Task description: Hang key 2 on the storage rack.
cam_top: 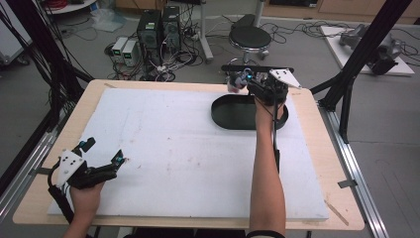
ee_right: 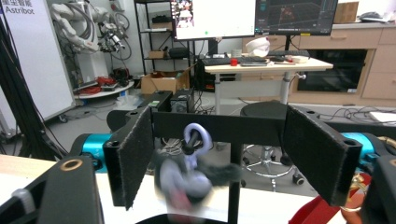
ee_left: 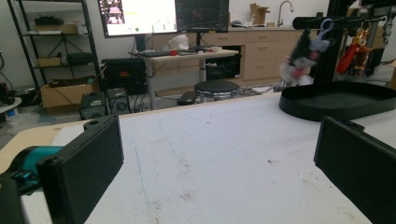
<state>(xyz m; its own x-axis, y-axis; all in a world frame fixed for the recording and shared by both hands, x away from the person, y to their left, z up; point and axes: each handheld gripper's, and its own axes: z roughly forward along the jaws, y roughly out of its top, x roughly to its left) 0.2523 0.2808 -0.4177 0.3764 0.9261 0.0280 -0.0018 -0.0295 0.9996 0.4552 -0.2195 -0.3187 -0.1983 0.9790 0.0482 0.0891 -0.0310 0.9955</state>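
A black rail (cam_top: pixel 257 68) stands over a black oval tray (cam_top: pixel 233 116) at the far right of the white board. A grey and lilac plush keychain (ee_right: pixel 187 179) hangs from the rail (ee_right: pixel 219 128) by a lilac hook (ee_right: pixel 196 137); it looks blurred. My right gripper (ee_right: pixel 226 154) is open at rail height, with the plush between its pads (ee_right: pixel 135 154) and a gap on each side. The plush (cam_top: pixel 234 85) sits just left of the right gripper (cam_top: pixel 242 79). My left gripper (cam_top: pixel 105 150) rests open and empty at the near left, its jaws (ee_left: pixel 219 154) facing the tray (ee_left: pixel 341 100).
A red toy (ee_left: pixel 348 58) and other charms hang farther along the rail (ee_left: pixel 336 21). The white foam board (cam_top: pixel 168 148) covers most of the wooden table. Behind the table are a black stool (cam_top: pixel 250 37) and computer towers (cam_top: pixel 158 27); black frame posts (cam_top: pixel 366 44) flank the sides.
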